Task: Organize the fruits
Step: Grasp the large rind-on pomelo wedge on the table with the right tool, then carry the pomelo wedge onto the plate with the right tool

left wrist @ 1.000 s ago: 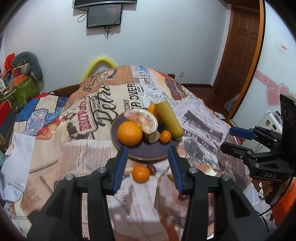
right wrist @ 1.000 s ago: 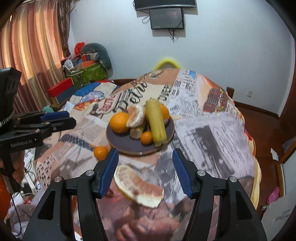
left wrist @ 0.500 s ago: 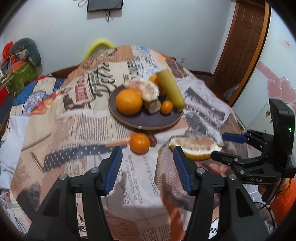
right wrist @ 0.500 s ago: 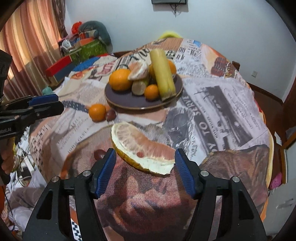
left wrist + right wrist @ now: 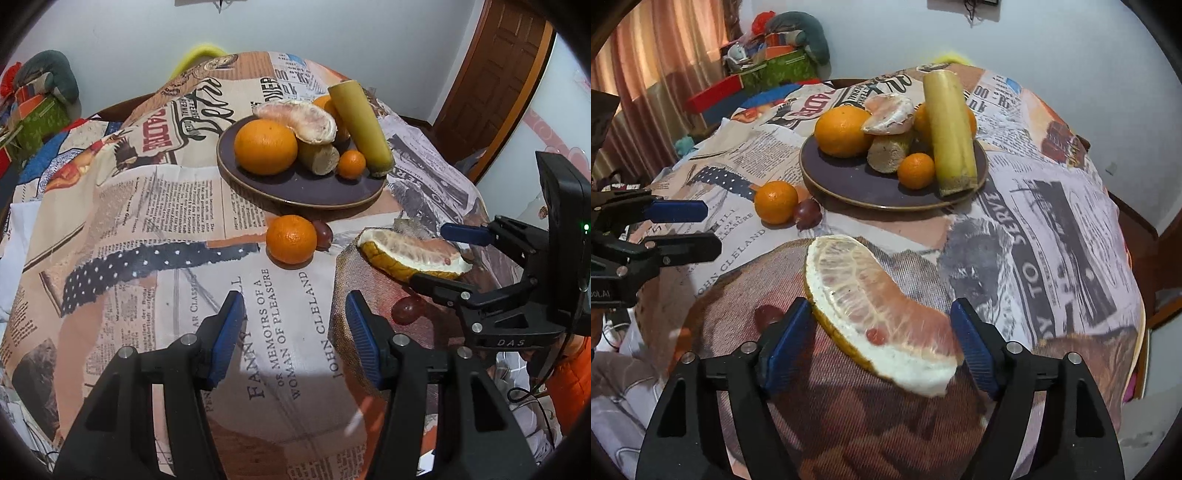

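A pomelo wedge (image 5: 871,302) lies rind-down on the tablecloth, between the jaws of my right gripper (image 5: 881,317). Those jaws are opening and their pads stand just off the wedge. In the left wrist view the same wedge (image 5: 410,254) sits inside the right gripper (image 5: 443,254). My left gripper (image 5: 293,314) hovers open over bare cloth, a little short of a loose tangerine (image 5: 291,239) and a dark red grape (image 5: 322,233). Behind them a dark plate (image 5: 295,192) holds a big orange (image 5: 266,147), a peeled pomelo segment (image 5: 299,120), a yellow cane piece (image 5: 360,125) and a small tangerine (image 5: 352,165).
Another red grape (image 5: 406,310) lies on the cloth by the right gripper's near finger. The round table's edge drops away at the right (image 5: 1126,295). Boxes and bundles (image 5: 768,70) are piled at the back left by a curtain. A wooden door (image 5: 491,81) stands at the right.
Both grippers have come down and tilted toward the table. The right jaws have widened around the pomelo wedge. The left jaws have spread slightly, closer to the loose tangerine.
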Tool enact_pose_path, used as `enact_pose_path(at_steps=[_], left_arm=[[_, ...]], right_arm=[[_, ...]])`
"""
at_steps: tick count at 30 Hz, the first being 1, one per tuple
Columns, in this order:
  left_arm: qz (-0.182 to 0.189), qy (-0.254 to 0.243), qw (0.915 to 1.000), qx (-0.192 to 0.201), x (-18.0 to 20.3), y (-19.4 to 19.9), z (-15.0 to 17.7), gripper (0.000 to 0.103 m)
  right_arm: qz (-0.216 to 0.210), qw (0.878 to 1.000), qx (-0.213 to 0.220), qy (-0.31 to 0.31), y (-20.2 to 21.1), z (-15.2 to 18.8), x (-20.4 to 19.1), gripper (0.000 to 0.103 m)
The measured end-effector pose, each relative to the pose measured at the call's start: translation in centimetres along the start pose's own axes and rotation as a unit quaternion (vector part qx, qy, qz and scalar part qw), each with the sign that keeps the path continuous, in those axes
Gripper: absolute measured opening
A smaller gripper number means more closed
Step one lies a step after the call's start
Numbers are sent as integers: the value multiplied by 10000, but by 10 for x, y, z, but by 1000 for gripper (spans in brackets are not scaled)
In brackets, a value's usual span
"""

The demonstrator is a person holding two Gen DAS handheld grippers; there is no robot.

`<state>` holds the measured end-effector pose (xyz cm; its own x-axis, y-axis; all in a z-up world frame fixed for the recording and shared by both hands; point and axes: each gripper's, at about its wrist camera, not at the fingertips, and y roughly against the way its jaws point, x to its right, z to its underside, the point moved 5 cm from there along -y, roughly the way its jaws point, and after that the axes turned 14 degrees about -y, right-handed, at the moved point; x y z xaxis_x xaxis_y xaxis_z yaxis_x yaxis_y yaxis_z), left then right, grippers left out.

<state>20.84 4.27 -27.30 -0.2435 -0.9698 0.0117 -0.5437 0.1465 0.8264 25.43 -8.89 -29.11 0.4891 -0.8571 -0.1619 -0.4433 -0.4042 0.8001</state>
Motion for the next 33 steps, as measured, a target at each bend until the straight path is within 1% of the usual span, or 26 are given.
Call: enact_pose_path(at_steps=[6, 8, 10, 13, 18, 26, 28, 30, 33], left_arm=[[31, 46, 9999, -111, -2, -11, -1, 57], [33, 42, 9999, -122, -3, -14, -1, 57], [33, 38, 9999, -135, -4, -16, -2, 57], [9, 15, 9999, -134, -6, -19, -6, 57], [-20, -1, 10000, -63, -9, -23, -17, 57], [8, -39, 10000, -23, -13, -36, -30, 57], [17, -38, 10000, -6, -13, -38, -32, 55], [14, -35, 10000, -7, -13, -42, -34, 48], [56, 39, 10000, 8, -15, -45, -35, 44]], right_arm=[[-208, 9991, -169, -318, -14, -10, 8, 76], [-248, 9989, -143, -371, -16, -11, 8, 70], [-320, 9987, -104, -376, -15, -13, 6, 57], [-405, 9984, -60, -393, -12, -13, 4, 50], [-409, 9978, 37, -520, -10, -14, 6, 48], [-453, 9953, 165, -838, 0, -16, 23, 48], [-437, 9947, 213, -907, 3, -17, 28, 48], [-420, 9942, 259, -954, 5, -19, 32, 48], [-418, 9934, 331, -1018, 9, -22, 36, 48]])
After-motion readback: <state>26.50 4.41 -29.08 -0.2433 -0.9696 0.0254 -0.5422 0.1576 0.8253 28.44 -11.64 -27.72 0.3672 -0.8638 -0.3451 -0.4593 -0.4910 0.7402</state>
